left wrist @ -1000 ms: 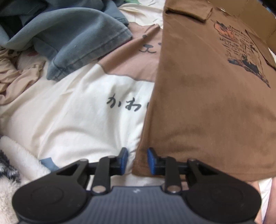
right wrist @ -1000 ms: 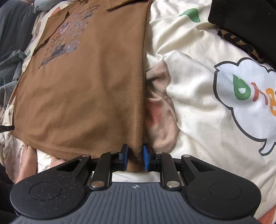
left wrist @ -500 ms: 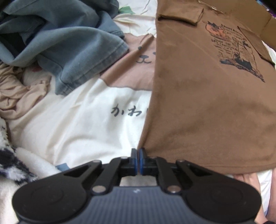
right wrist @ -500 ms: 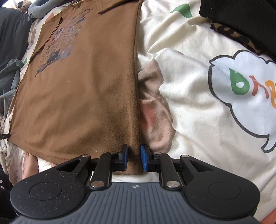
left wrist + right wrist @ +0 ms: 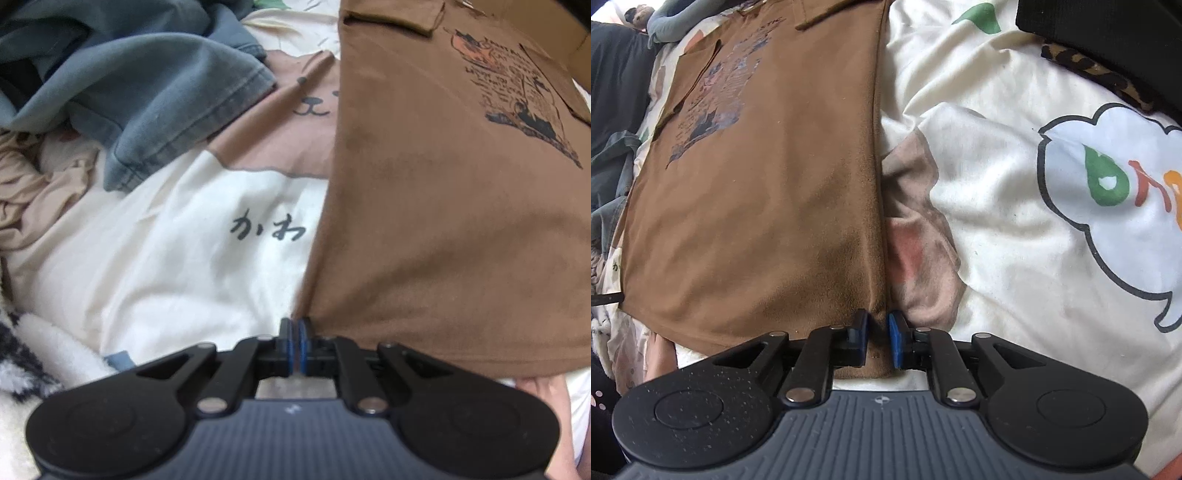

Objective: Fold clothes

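Left tongs (image 5: 294, 334) have closed onto the brown shirt (image 5: 461, 221) corner; right tongs (image 5: 878, 334) straddle its other corner, slightly parted.

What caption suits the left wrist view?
Left gripper pinches the near corner of the brown shirt on printed bedding, blue garment beyond.

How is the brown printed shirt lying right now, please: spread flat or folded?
Spread flat: the brown printed shirt lies print-up, hem unfolded.
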Demonstrator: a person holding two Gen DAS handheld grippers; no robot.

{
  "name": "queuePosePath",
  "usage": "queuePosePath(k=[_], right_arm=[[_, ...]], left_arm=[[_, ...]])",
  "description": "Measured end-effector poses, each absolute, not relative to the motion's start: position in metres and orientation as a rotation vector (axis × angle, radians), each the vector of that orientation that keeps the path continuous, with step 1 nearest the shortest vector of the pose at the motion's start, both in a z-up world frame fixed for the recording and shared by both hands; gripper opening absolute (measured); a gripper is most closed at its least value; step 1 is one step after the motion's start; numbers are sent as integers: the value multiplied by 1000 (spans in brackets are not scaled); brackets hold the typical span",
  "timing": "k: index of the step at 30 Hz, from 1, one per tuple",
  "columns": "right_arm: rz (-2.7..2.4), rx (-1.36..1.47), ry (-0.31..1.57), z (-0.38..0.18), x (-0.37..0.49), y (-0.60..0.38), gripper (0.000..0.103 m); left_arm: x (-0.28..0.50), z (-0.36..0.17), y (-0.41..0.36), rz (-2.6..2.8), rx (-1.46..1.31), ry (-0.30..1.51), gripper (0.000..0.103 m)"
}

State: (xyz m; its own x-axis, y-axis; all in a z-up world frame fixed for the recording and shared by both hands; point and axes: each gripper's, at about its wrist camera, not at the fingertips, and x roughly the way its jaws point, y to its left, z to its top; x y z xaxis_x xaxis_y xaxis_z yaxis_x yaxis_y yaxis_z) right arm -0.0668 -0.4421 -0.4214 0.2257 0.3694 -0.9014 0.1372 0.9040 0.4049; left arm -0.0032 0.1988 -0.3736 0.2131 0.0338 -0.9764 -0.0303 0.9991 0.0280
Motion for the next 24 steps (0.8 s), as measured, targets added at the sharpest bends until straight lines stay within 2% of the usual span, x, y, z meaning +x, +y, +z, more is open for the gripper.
queuePosePath(k=[1, 3, 8, 11, 13, 15, 24], right_arm=[[178, 469, 1353, -422, -68, -444, 30], [196, 472, 1363, -422, -67, -444, 37], [191, 462, 1383, -422, -66, -442, 37], [159, 462, 1391, -422, -66, -440, 34], [138, 463, 1397, -422, -66, -439, 23], [117, 463, 1403, -423, -66, -438, 18], [108, 384, 1395, -424, -69, -426, 17]], left_arm=[[-4, -374, 200, 43, -6, 1353, 7], [-5, -374, 200, 37, -15, 1351, 11], [-6, -375, 198, 23, -5, 1349, 15], [-8, -377, 200, 15, -7, 1350, 18], [-10, -377, 202, 13, -14, 1355, 18], [-11, -377, 205, 22, -38, 1367, 18], [-17, -374, 181, 57, 5, 1379, 18]])
